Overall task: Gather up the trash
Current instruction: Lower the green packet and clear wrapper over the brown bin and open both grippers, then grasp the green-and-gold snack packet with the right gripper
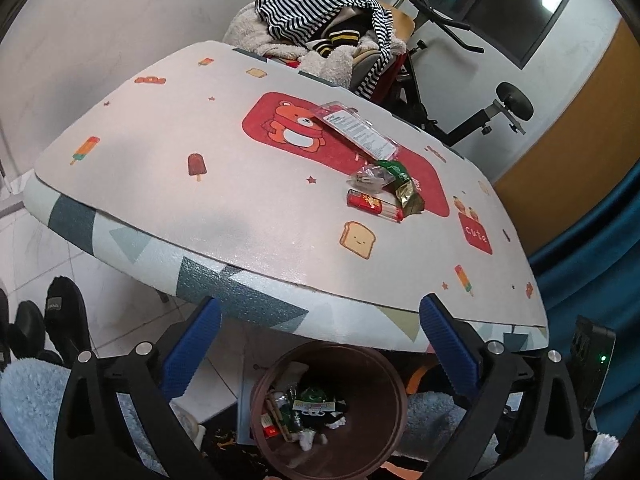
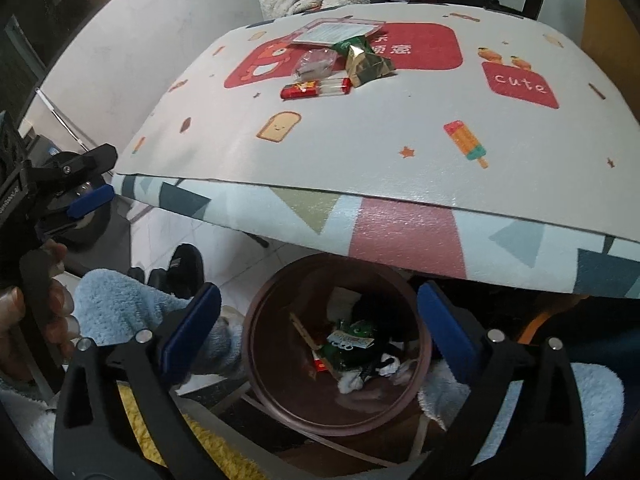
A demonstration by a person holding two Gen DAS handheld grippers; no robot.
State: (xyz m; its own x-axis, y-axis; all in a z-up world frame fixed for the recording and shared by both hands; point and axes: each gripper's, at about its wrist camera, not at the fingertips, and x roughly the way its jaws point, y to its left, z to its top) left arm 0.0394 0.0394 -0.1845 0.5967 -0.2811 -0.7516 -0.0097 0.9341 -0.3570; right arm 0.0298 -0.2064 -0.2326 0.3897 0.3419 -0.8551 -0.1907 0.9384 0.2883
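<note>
Both grippers up over the brown bin (image 1: 326, 408), nothing between the blue pads. Left gripper (image 1: 320, 350) spread wide, empty, poised above the bin's mouth; right gripper (image 2: 320, 330) just as wide, just as empty, over the same bin (image 2: 256, 344). Down on the floor under the near table edge, that bin, already holding wrappers: green, red, white scraps in a heap at the bottom.

Four bits of trash up on the table (image 1: 160, 184), clustered on the red bear patch of the printed mat. Farthest back, a clear plastic package (image 1: 356, 128) with a white label, lying flat. Just in front, a crumpled clear wrapper (image 1: 370, 178) touching a green and gold wrapper (image 1: 404, 186). Nearest of the lot, a red wrapper (image 1: 374, 205) with a clear end, lying flat just beside the gold one. Same cluster from the right wrist view: package (image 2: 338, 32), clear wrapper (image 2: 316, 62), green and gold wrapper (image 2: 366, 62), red wrapper (image 2: 316, 89).

Striped clothes (image 1: 320, 12) piled behind the table. Black shoes (image 1: 64, 316) on the tiles at left.
</note>
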